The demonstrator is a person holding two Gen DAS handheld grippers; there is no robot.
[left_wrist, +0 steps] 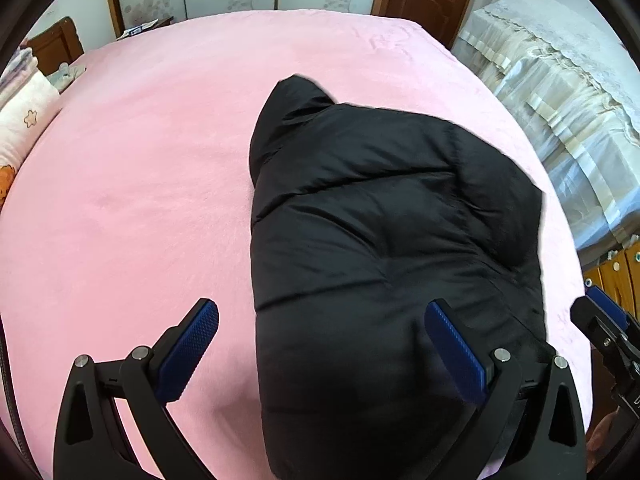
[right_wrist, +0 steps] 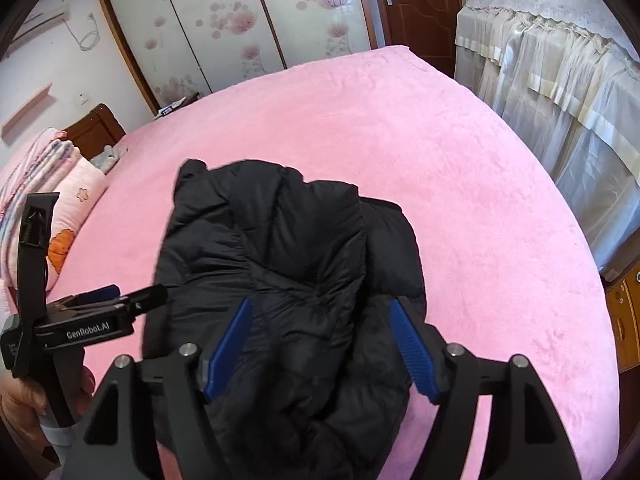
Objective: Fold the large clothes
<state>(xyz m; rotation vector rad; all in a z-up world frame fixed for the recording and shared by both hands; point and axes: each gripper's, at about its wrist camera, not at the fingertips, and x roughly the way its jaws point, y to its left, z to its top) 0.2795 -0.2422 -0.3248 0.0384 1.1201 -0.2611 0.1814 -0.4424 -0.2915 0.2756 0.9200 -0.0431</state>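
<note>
A black puffy hooded jacket [left_wrist: 380, 240] lies folded in a bundle on the pink bed [left_wrist: 140, 200], hood pointing away. My left gripper [left_wrist: 320, 324] is open above the jacket's near left edge, holding nothing. In the right wrist view the jacket [right_wrist: 288, 264] is bunched and creased. My right gripper [right_wrist: 320, 320] is open with its blue pads over the jacket's near part, not closed on it. The left gripper [right_wrist: 132, 298] shows at the left, held in a hand. The right gripper's tip [left_wrist: 600, 312] shows at the right edge of the left wrist view.
Pillows [right_wrist: 76, 200] and a wooden headboard [right_wrist: 96, 128] stand at the bed's left. A cream lace-covered piece of furniture [right_wrist: 560, 100] stands beyond the right side. A wardrobe [right_wrist: 224, 28] and a brown door [right_wrist: 416, 4] are at the back.
</note>
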